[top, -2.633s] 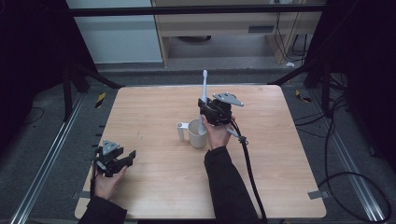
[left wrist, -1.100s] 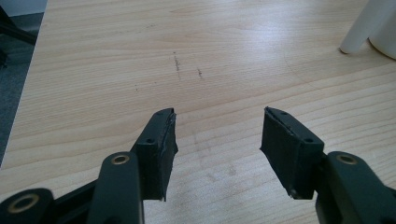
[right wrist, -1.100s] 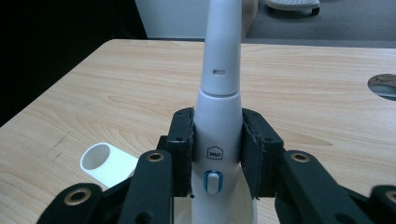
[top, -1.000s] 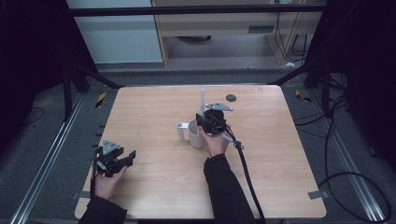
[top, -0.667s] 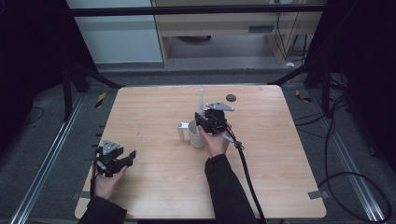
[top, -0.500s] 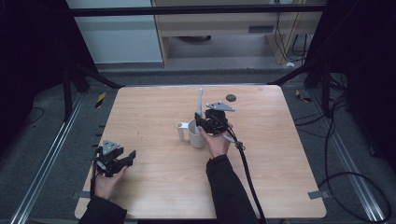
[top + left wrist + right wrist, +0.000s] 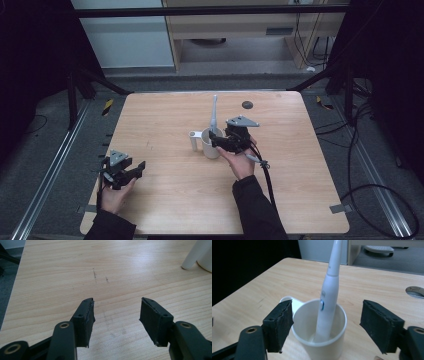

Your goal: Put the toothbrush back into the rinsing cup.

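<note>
- The toothbrush (image 7: 329, 292) stands in the white cup (image 7: 322, 340) on the table (image 7: 165, 125).
- The right tongs (image 7: 325, 325) have just been opening — spread wide beside the cup, pinching nothing.
- The left tongs (image 7: 116, 317) are spread too, holding nothing.

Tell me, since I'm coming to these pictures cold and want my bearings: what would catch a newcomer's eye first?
A white electric toothbrush stands tilted in a white cup near the middle of the wooden table. The right gripper sits beside the cup, its jaws just opened and off the toothbrush. The left gripper waits open near the table's front left corner.
</note>
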The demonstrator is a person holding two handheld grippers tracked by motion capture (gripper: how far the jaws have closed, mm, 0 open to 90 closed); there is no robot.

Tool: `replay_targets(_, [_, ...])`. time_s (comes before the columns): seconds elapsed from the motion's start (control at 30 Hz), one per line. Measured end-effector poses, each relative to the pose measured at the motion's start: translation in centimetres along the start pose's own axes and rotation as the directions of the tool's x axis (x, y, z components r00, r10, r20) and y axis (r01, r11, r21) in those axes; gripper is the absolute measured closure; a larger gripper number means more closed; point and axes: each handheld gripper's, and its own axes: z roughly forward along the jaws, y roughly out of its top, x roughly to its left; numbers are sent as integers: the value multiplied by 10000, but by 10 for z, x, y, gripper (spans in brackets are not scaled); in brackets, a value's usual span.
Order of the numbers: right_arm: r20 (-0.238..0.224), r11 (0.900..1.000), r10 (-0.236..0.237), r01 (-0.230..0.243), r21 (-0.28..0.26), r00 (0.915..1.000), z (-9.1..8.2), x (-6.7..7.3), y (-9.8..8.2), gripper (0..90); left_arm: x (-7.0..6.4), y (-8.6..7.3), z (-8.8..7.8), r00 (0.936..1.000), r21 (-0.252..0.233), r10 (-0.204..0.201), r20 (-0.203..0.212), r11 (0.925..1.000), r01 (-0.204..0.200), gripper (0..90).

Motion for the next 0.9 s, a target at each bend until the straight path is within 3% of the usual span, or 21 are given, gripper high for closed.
replay_targets(0.1, [-315, 9999, -15, 19, 128, 9995, -15, -6, -7, 227, 0, 0, 0, 10000, 1, 7, 1, 10000, -7, 440])
replay_targets(0.2, [-249, 9997, 54, -48, 231, 9997, -31, -15, -15, 216, 0, 0, 0, 10000, 5, 12, 12, 10000, -12, 440])
replay_targets(0.53, [461, 9998, -3, -7, 212, 9989, -76, -57, -43, 201, 0, 0, -1, 10000, 43, -13, 70, 10000, 12, 484])
replay_targets(0.67, [533, 9983, 233, -261, 516, 9983, -89, -72, -59, 193, 0, 0, 0, 9998, 103, -41, 186, 9999, 39, 528])
replay_targets(0.9, [939, 9948, 14, -110, 1015, 9956, -104, -89, -82, 185, 1, -1, 1, 9997, 206, -8, 250, 9998, 3, 542])
